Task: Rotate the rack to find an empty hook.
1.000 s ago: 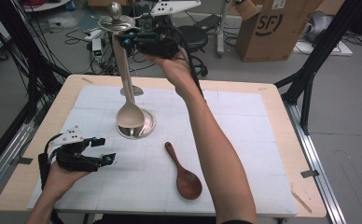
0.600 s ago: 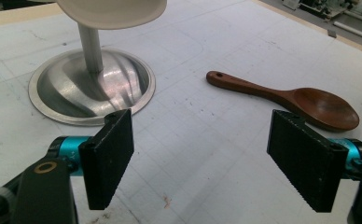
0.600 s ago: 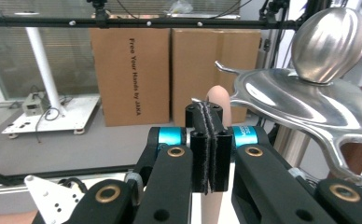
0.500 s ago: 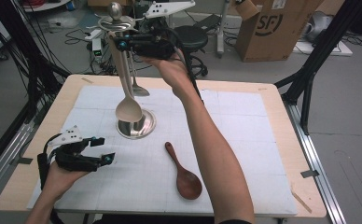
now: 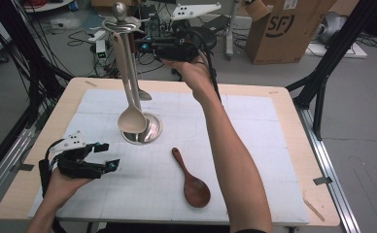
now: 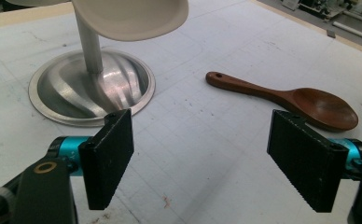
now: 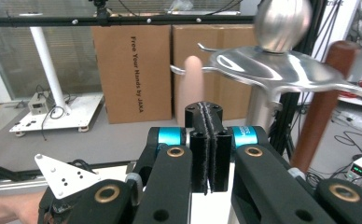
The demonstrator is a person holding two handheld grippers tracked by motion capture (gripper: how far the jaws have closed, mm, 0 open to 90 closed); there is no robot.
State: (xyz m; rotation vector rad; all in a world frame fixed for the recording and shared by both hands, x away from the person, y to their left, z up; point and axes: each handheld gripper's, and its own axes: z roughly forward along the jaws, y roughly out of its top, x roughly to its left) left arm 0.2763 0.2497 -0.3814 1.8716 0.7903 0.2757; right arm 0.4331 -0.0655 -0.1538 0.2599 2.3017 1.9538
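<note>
Steel rack (image 5: 139, 127) stood mid-table with the pale spoon (image 5: 129, 114) hanging from its top — light, stiff, smooth, best pinched at the handle tip (image 7: 190, 70) — right gripper (image 7: 209, 122) jaws together, empty; left gripper (image 6: 207, 154) jaws apart, facing the brown spoon (image 6: 293, 100).

The high view looks forward and down from above the near edge of the desk (image 5: 283, 104), far enough to take in the whole top and the floor behind. The left gripper view sits low, just above the desk, facing the stand (image 6: 91, 84) and the dark spoon (image 6: 286, 97) from close by; both also show in the high view. The right gripper view is raised and nearly level, close to the top of the stand (image 7: 272, 65), facing the boxes (image 7: 132, 70) behind.
</note>
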